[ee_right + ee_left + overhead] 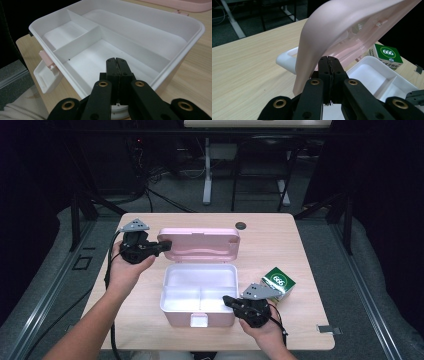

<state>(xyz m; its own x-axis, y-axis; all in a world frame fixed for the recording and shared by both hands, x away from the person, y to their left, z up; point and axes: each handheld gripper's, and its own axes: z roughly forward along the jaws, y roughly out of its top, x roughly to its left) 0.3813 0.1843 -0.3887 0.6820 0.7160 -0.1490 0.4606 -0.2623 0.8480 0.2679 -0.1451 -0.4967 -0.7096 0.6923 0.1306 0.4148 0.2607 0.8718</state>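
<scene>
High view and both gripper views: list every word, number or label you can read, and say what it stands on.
"666": white figures in a white ring on the green top of the small carton, beside the open lunch box.
Small print on the carton's white side: too small to read.
Raised mark inside the pink lid: too blurred to read.

One camera looks down from above the surface (300, 240); two ride close behind the jaws, both catching the white lunch box (199, 295) seen overhead.
</scene>
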